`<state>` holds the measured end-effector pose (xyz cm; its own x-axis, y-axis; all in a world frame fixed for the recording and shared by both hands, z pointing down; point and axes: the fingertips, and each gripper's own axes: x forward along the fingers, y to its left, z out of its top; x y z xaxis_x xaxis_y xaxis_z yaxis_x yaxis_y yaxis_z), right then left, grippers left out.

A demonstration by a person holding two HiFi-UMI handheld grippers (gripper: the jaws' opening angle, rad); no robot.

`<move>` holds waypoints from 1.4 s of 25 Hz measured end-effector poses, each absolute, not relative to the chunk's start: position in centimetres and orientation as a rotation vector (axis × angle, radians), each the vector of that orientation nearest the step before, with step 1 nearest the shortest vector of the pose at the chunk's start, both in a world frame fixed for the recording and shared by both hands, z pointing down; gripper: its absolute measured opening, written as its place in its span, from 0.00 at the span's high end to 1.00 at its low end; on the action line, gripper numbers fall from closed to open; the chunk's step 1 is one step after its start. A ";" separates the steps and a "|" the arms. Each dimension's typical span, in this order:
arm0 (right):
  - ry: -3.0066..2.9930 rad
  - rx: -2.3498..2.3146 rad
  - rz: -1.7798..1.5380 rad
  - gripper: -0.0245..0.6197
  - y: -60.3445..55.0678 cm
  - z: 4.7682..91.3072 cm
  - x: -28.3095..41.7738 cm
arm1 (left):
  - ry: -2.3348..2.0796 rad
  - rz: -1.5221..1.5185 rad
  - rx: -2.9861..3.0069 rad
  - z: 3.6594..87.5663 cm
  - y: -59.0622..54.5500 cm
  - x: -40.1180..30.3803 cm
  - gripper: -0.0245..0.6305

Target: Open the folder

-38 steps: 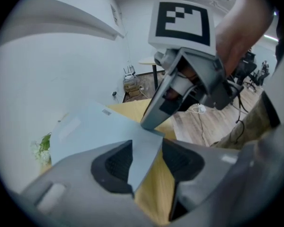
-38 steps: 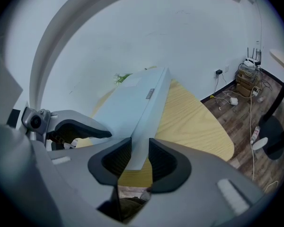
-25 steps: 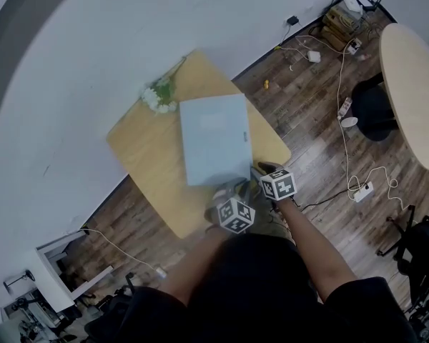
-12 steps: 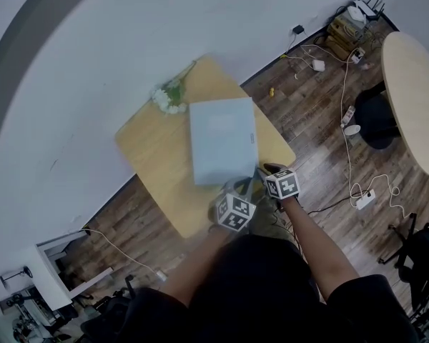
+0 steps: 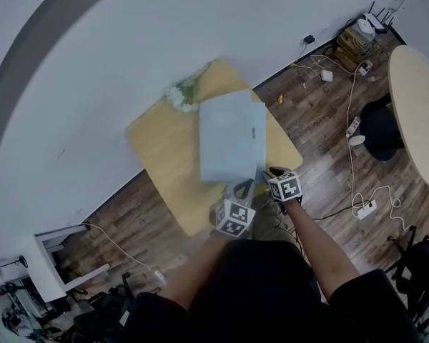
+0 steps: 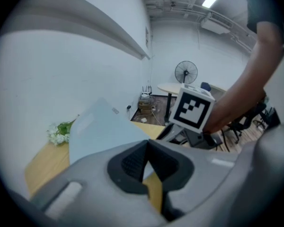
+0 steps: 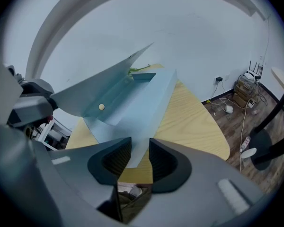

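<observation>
Already the pale blue folder sits partly open on the wooden table, at the centre of the head view, with a sprig of white flowers just beyond its far corner. The left gripper has its jaws pressed together on the near edge of the cover. In the right gripper view that cover slants up toward the upper left, showing the inside and a small round stud. The right gripper stands just beside the other one at the lower middle of the head view. Its jaws are a narrow gap apart with the folder's near corner showing between them, and the pads do not appear to press on it. From here the main risk is probably the pinch: the cover is thin and smooth and caught only near its edge, so it could slip out and fall shut. With the lower half unclamped, a lift that pulls sideways might drag the whole folder across the table toward the flowers, or raise it instead of hinging it. A hard pull on one corner may also crease the cover.
</observation>
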<state>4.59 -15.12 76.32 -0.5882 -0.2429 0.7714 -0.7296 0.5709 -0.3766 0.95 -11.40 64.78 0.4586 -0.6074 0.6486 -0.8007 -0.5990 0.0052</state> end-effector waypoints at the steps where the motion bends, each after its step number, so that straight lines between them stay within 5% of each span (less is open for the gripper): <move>1: -2.121 0.775 0.923 0.78 -15.2 76.3 4.5 | -1.223 0.856 2.400 64.1 -11.5 0.3 0.96; 14: -2.101 0.798 0.815 0.78 -15.0 75.6 4.0 | -1.635 0.584 2.297 55.4 -10.0 -10.4 0.96; 18: -2.091 0.827 0.658 0.95 -14.5 75.2 3.2 | -1.729 0.501 2.221 54.5 -9.3 -13.1 0.96; 22: -2.121 0.814 0.663 0.96 -13.5 74.3 1.0 | -1.832 0.342 2.083 53.9 -8.1 -17.6 0.96; 35: -2.226 0.716 0.625 0.96 -12.1 70.6 -7.5 | -2.094 0.447 1.787 56.8 -4.7 -30.0 0.96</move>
<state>-7.46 -12.09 70.58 -0.5979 -0.3054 0.7411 -0.6468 0.7300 -0.2209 -30.00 -4.68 56.77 -0.1422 -0.8772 0.4585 -0.9880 0.1539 -0.0122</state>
